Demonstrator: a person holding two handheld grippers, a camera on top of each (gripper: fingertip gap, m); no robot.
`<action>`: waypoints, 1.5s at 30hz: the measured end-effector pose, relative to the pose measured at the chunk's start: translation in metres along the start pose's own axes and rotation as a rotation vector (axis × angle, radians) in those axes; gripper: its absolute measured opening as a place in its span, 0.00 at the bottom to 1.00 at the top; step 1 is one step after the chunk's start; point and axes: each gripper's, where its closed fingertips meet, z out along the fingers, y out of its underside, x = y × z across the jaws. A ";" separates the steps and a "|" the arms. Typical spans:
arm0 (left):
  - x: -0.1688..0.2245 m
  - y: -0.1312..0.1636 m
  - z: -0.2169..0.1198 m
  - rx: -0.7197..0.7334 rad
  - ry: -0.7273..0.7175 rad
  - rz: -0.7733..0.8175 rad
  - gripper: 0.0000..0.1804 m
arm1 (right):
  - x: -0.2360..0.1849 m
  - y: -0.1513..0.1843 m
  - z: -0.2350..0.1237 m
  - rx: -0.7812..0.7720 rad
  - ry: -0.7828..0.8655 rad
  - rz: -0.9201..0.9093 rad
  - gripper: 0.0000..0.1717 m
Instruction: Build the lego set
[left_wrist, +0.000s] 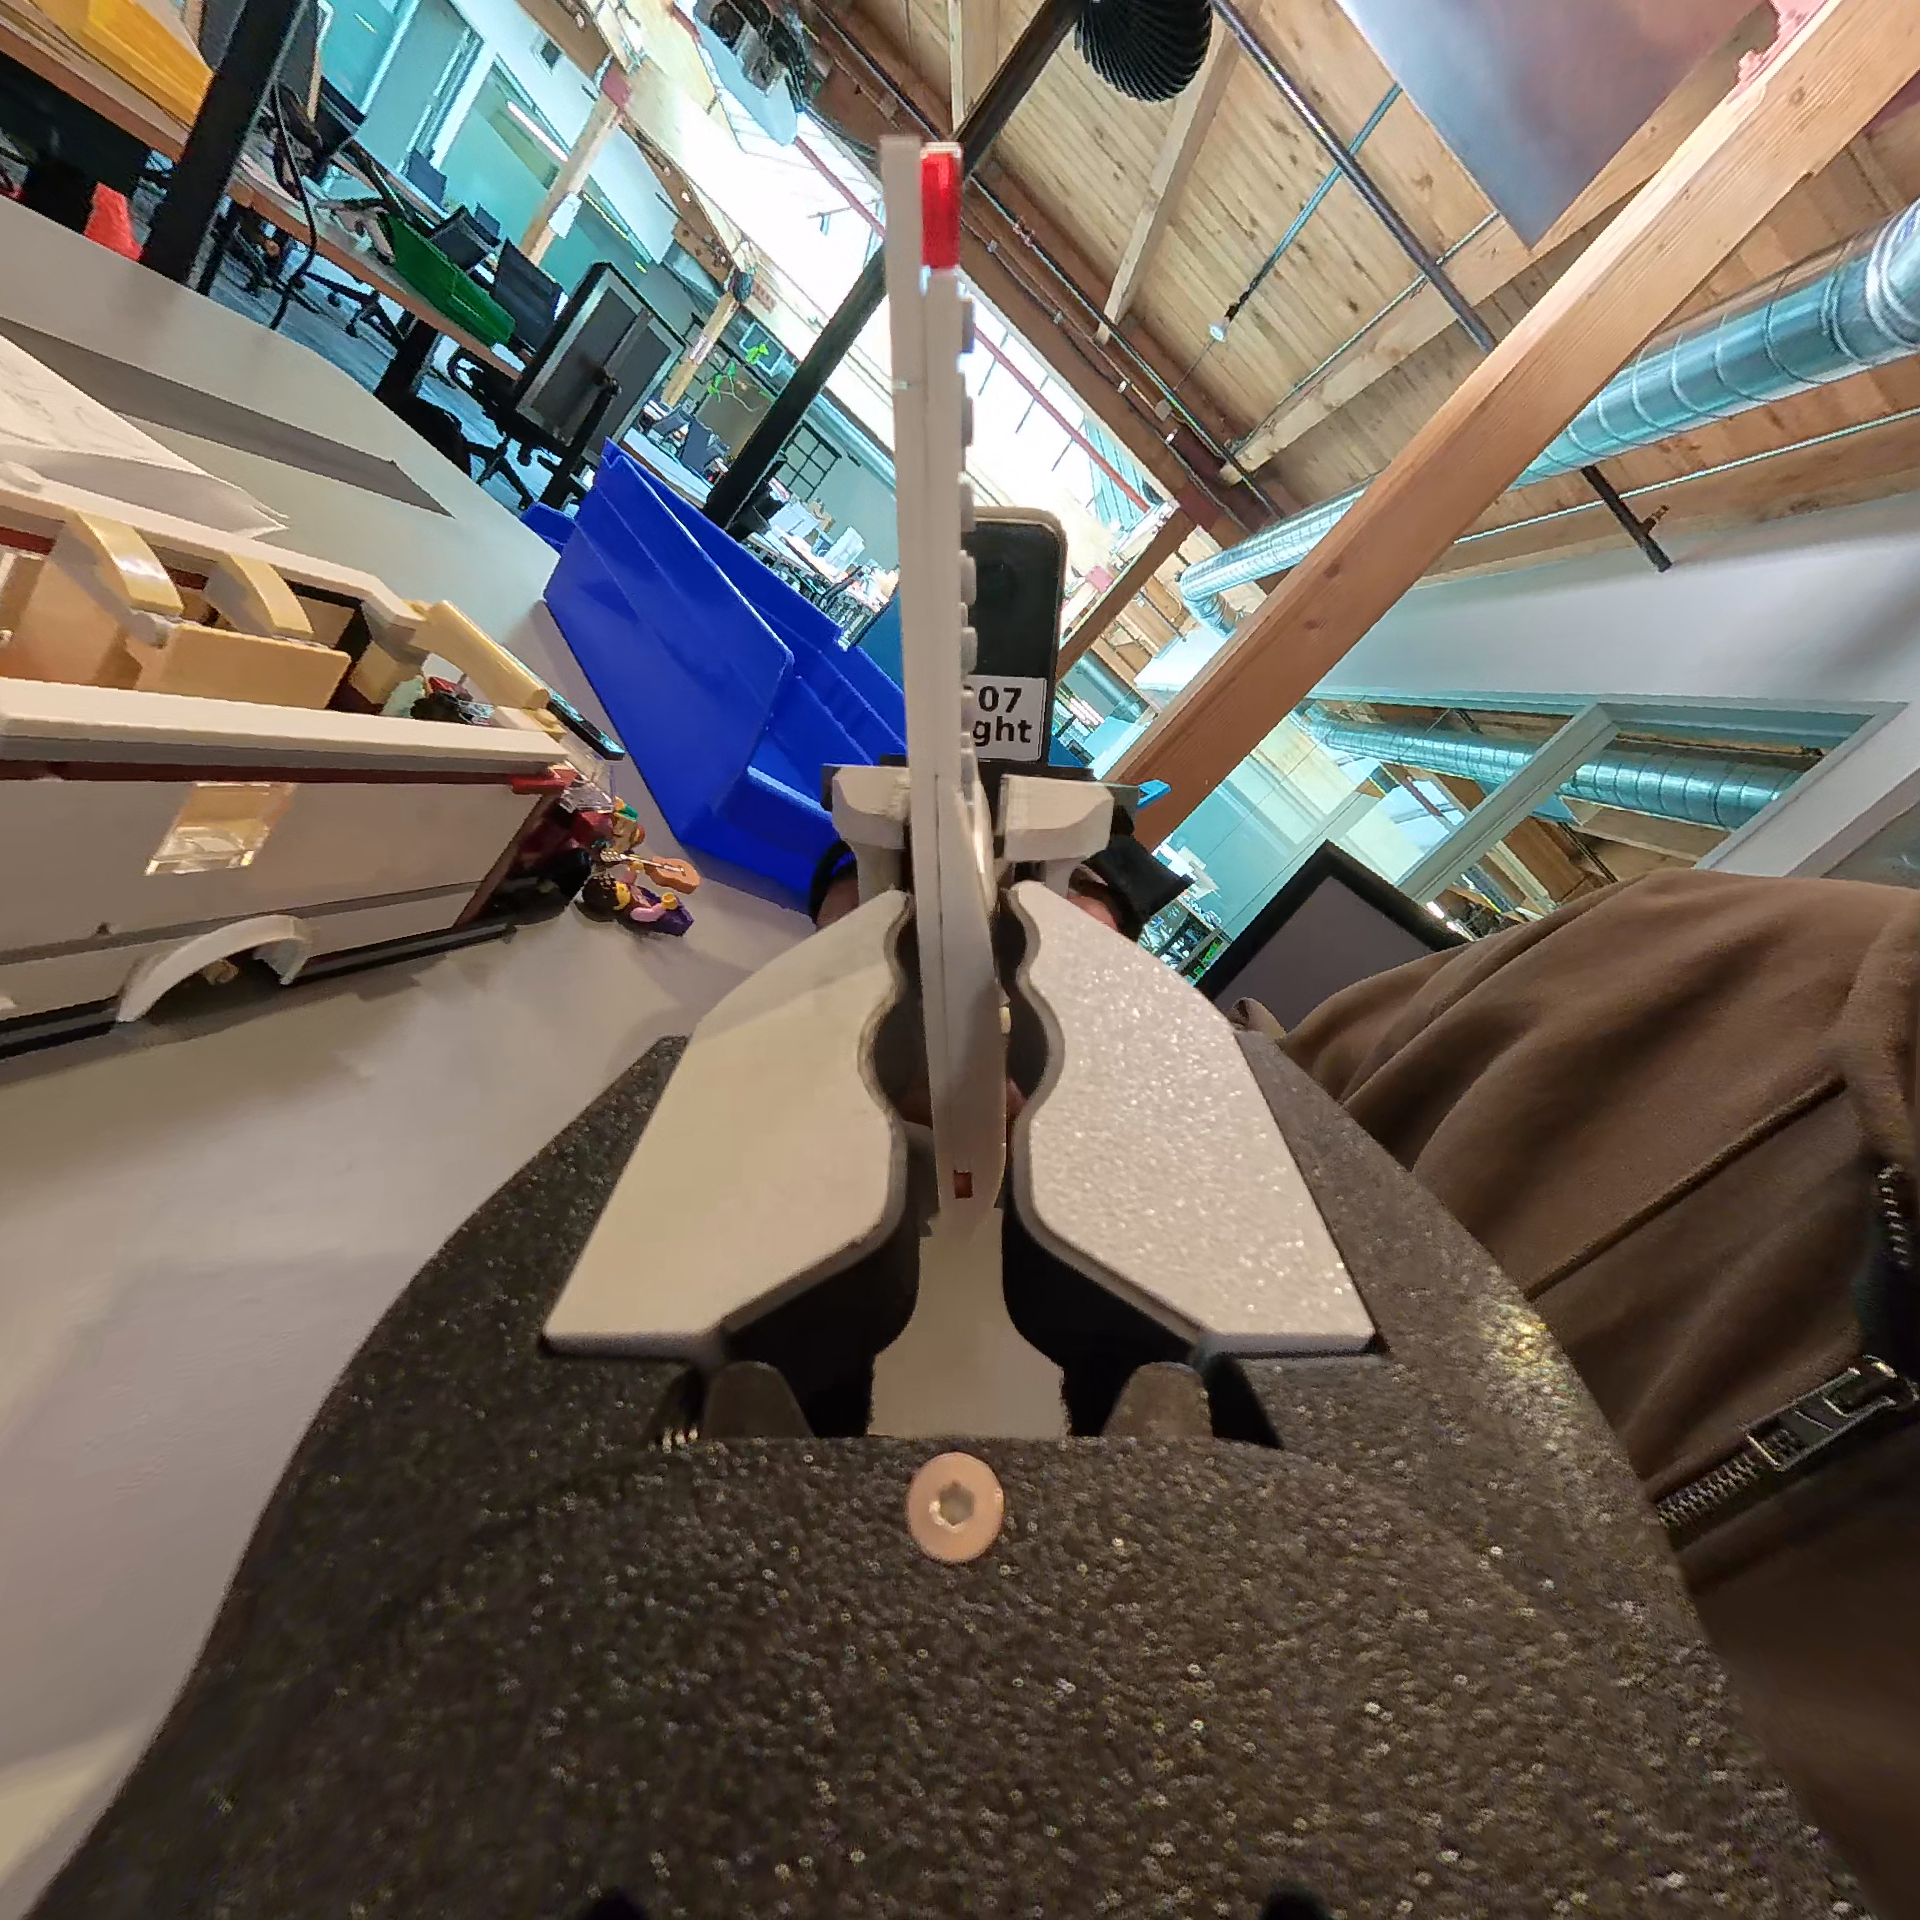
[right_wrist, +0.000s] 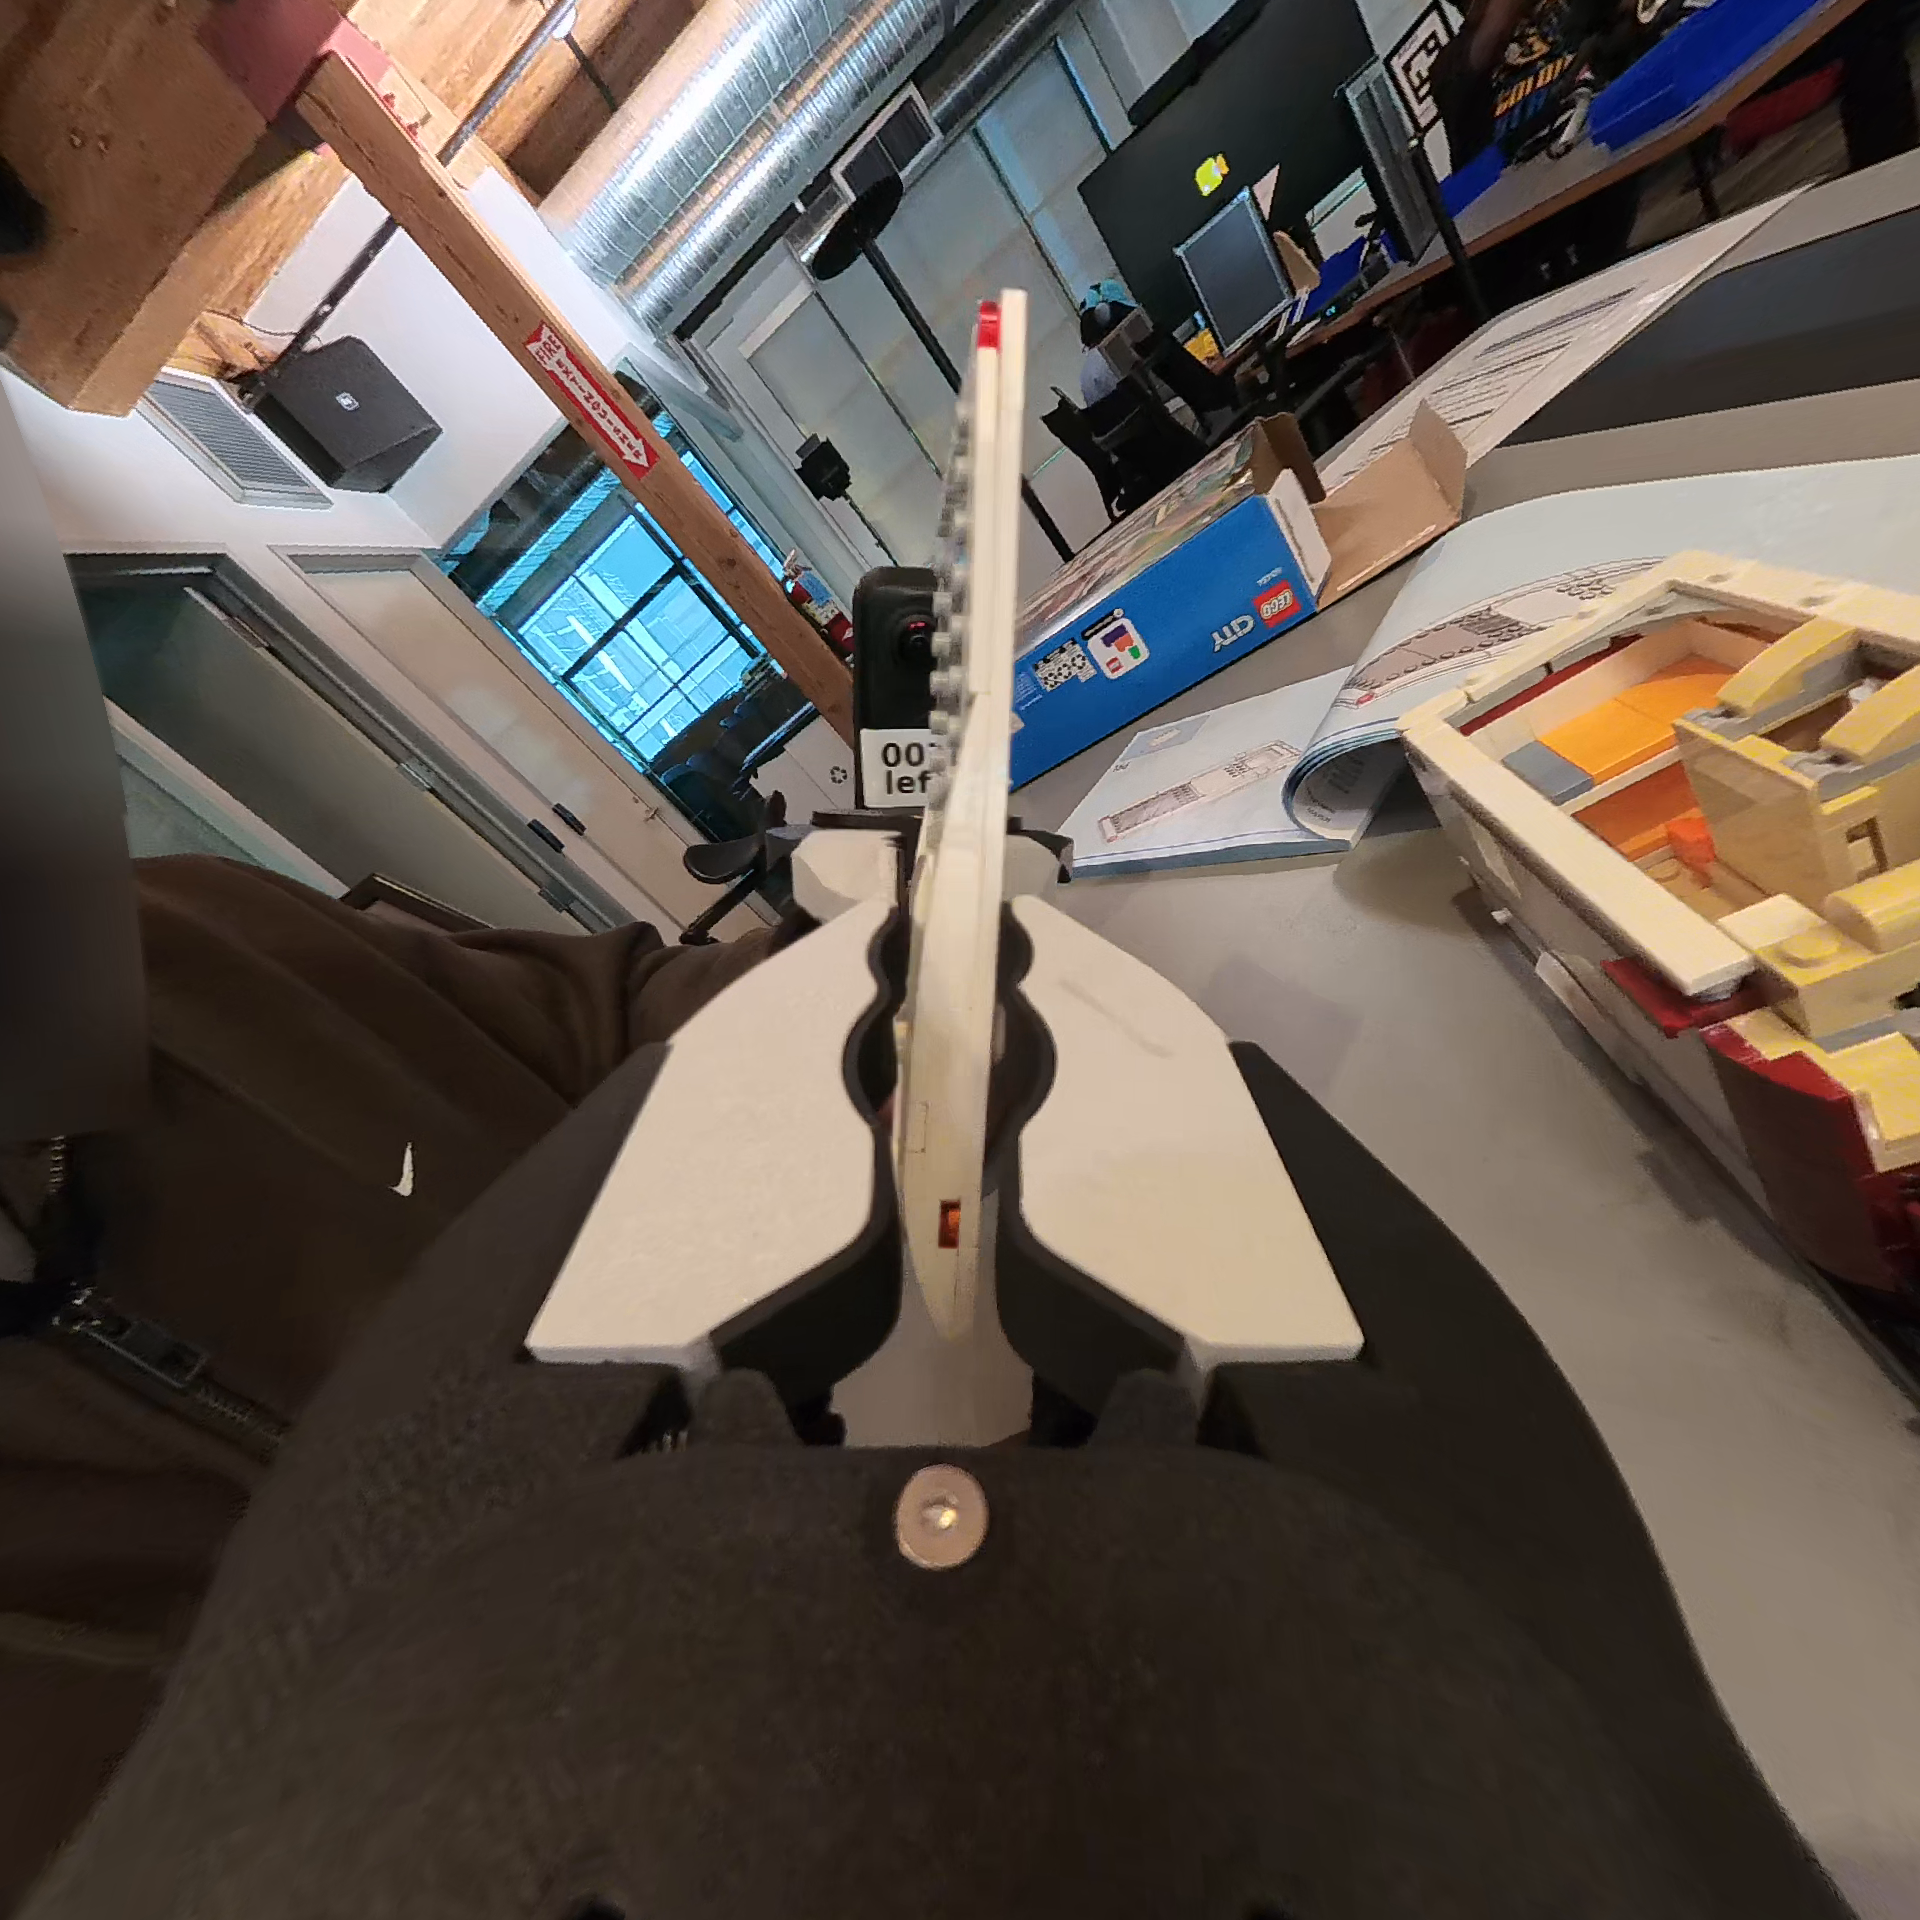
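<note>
From the left wrist view we see the left gripper (left_wrist: 951, 914) with jaws pinching one end of a long white brick-built plate assembly (left_wrist: 928, 582), held edge-on, its long axis running straight ahead from the jaws to a red tip; beyond it the other gripper grips the same piece. From the right wrist view we find the right gripper (right_wrist: 954, 925) likewise clamped on the white plate assembly (right_wrist: 982, 582), with the part-built cream model (right_wrist: 1662, 790) on the worktop (right_wrist: 1299, 1039) right of the jaws.
</note>
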 end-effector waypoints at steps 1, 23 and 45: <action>0.001 0.000 0.000 -0.001 0.000 0.004 0.07 | 0.000 0.000 0.000 0.001 -0.004 -0.004 0.09; -0.005 0.006 0.001 -0.036 -0.026 -0.060 0.07 | 0.007 0.003 0.000 -0.019 0.037 0.006 0.10; -0.008 0.004 -0.001 -0.012 -0.015 -0.129 0.07 | 0.009 0.003 0.000 -0.001 0.018 0.086 0.08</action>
